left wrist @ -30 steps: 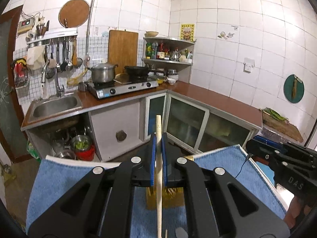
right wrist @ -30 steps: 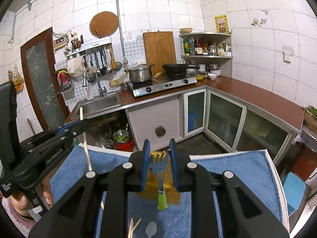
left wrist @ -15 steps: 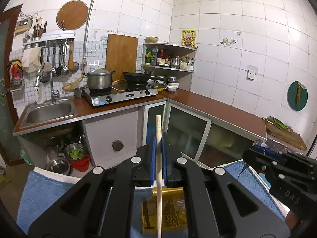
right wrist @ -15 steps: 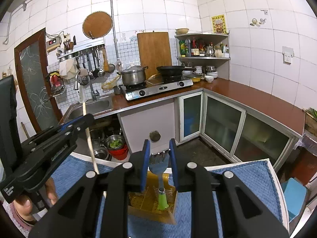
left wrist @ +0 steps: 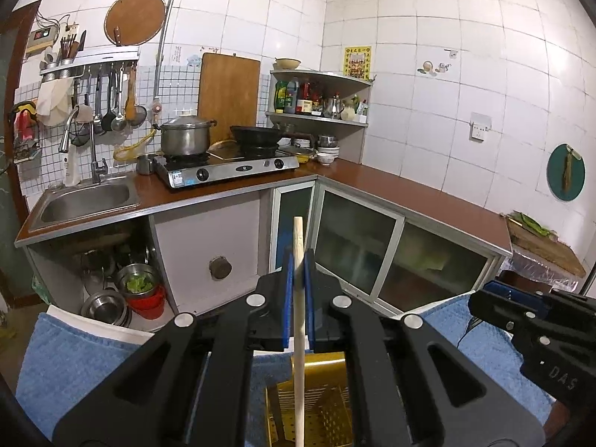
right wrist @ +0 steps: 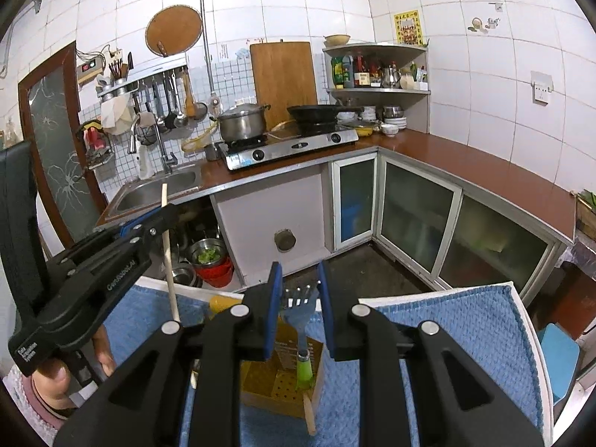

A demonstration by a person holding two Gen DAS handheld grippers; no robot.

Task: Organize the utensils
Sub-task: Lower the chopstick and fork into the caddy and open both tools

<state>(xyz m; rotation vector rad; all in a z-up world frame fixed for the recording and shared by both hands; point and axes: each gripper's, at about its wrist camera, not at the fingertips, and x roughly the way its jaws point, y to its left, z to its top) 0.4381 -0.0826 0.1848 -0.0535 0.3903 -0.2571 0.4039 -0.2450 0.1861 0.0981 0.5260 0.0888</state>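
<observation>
left gripper (left wrist: 298, 272) jaws clench a wooden chopstick (left wrist: 299, 320) above the yellow utensil holder (left wrist: 316, 409); right gripper (right wrist: 298, 298) jaws grasp a slotted spatula (right wrist: 300, 314).

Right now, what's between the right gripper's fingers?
In the right wrist view, a blue slotted spatula stands between the right gripper fingers, its green handle down in the yellow utensil holder. Contact isn't clear.

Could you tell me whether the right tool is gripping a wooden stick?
No, the right tool holds a grey slotted spatula; the left tool grips the wooden stick.
</observation>
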